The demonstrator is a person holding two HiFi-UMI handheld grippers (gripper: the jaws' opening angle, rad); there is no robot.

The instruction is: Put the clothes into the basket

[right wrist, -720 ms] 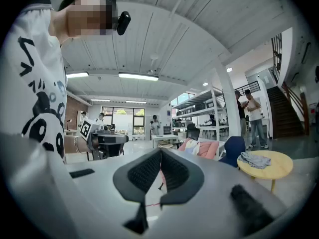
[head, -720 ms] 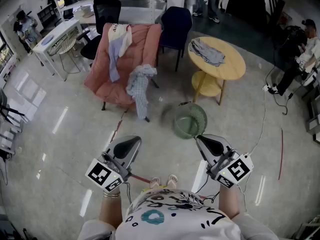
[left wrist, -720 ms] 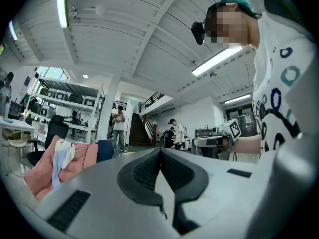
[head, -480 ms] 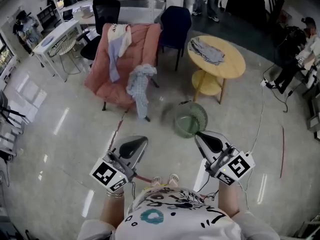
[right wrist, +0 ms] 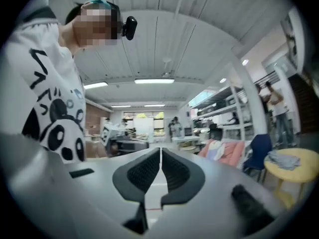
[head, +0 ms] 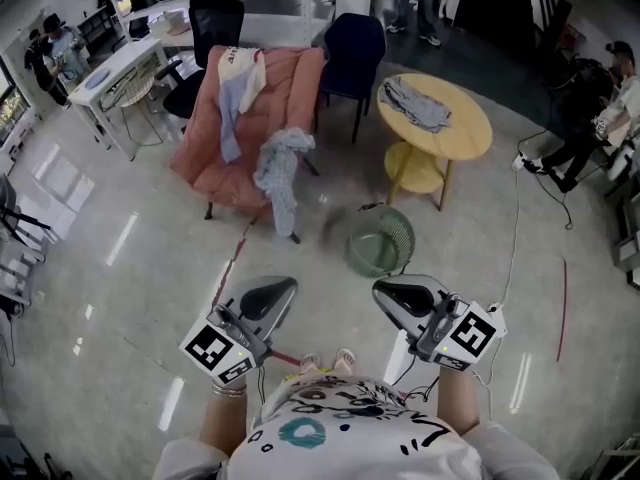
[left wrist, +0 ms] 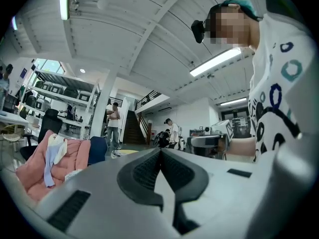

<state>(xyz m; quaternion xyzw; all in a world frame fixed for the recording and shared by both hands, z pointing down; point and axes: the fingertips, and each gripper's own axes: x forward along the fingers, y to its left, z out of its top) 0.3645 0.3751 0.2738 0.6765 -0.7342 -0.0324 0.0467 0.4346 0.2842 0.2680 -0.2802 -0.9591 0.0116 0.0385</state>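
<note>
In the head view a green mesh basket [head: 380, 240] stands on the floor ahead of me. A plaid shirt [head: 279, 171] hangs off the front of the pink sofa [head: 262, 118]. A pale blue and white garment [head: 235, 86] lies over the sofa's back. A grey garment [head: 415, 103] rests on the round yellow table [head: 470, 133]. My left gripper [head: 288, 285] is shut and empty, low in front of me. My right gripper [head: 380, 290] is shut and empty too, and points left toward the other. Their pads meet in both gripper views [left wrist: 160, 153] [right wrist: 160, 156].
A dark blue chair [head: 352, 53] stands behind the sofa and table. White desks [head: 120, 63] and a black office chair [head: 212, 13] lie at the far left. A person sits at the right edge [head: 605, 98]. A white cable [head: 518, 218] runs across the floor on the right.
My right gripper has swung left, so it now points across toward the left gripper. The left gripper has drifted slightly right. The clothes and the basket have not moved.
</note>
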